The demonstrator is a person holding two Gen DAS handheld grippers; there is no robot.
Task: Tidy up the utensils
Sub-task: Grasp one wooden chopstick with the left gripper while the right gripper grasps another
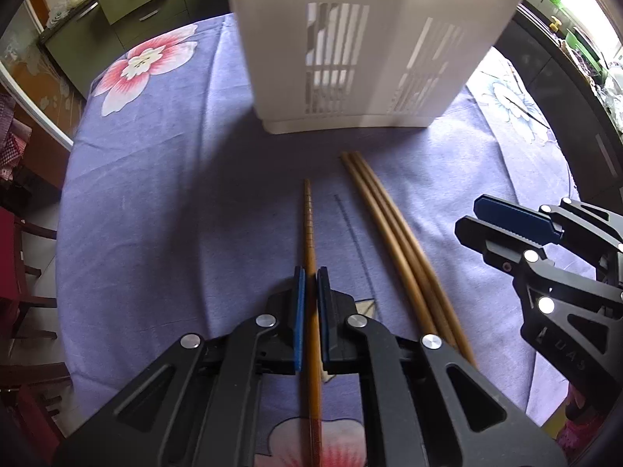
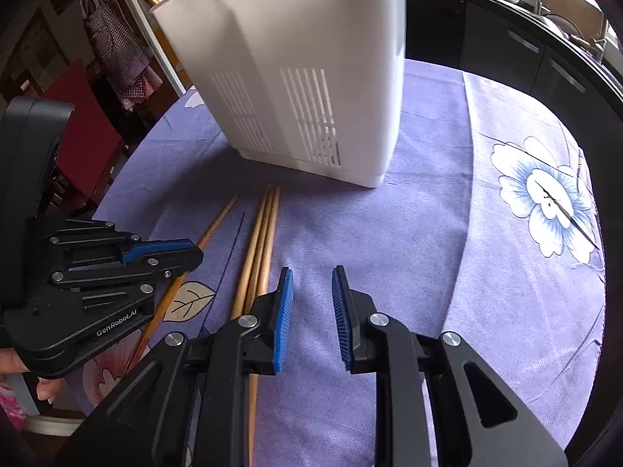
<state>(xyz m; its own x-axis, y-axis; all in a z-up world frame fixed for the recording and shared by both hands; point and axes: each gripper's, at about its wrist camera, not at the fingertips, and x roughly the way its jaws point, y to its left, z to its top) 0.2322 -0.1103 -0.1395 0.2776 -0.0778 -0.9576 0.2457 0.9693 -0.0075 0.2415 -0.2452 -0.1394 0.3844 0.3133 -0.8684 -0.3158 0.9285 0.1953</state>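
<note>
The left gripper (image 1: 310, 272) is clamped on a single chopstick (image 1: 310, 229), its blue pads tight against the shaft partway along its length, and the stick lies along the tablecloth (image 1: 155, 194) with its grooved tip pointing at the holder (image 1: 350, 58). From the side, in the right wrist view, the same gripper (image 2: 194, 251) sits low over that stick (image 2: 218, 220), so the grab looks made and the lift not yet begun.

The right gripper (image 2: 310, 311) holds nothing: its jaws stand apart over bare cloth, just right of the bundle (image 2: 261, 257). That bundle is three chopsticks lying touching side by side, tips toward the holder, just beside the single stick but clear of it.

So the job looks barely under way. Four sticks show on the cloth. Some stick ends do poke up beyond the holder's rim at the top of the right wrist view, but whether they stand inside it cannot be told.

Room to move: the holder stands upright on the cloth just past the stick tips, its slotted wall facing both grippers, and its rim is high, out of the left view altogether. The stick will likely need raising well up and tipping on end to clear that rim. The two grippers are near each other, the bundle between them. Open cloth lies to the right; the table's curved edge is well off.
</note>
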